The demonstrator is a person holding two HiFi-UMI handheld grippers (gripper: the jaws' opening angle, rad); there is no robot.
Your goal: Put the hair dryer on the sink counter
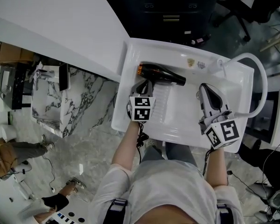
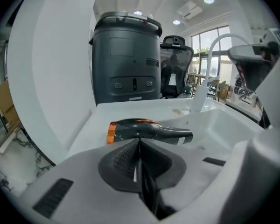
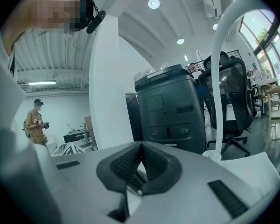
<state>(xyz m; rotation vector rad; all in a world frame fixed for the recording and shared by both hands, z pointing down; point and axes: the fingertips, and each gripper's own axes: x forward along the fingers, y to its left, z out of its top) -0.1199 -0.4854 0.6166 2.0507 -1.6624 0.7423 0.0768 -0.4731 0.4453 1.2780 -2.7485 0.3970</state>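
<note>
1. Nearest the camera, at 6 o'clock in the head view, a grey shirt (image 1: 163,181) with shoulder straps is seen, and both arms are reached out over the white sink counter (image 1: 129,85).
2. The left gripper (image 2: 139,143) is clenched on nothing: its dark pads are pressed flat together with no gap and nothing caught between them.
3. The hair dryer (image 1: 161,73) is found at that gripper's 12 o'clock, just past the tips and not touched. It's laid on its side on the counter, orange end at 9 o'clock, nozzle at 3 o'clock toward the basin.
4. The right gripper (image 3: 141,149) is closed and empty too, held out near the curved white faucet (image 1: 259,78).
5. So the job looks pretty much done, tbh.
6. What could still go wrong: the round body could be rolled or nudged into the basin if the tips are swung forward instead of pulled back. The faucet could also get clipped by the right gripper.
</note>
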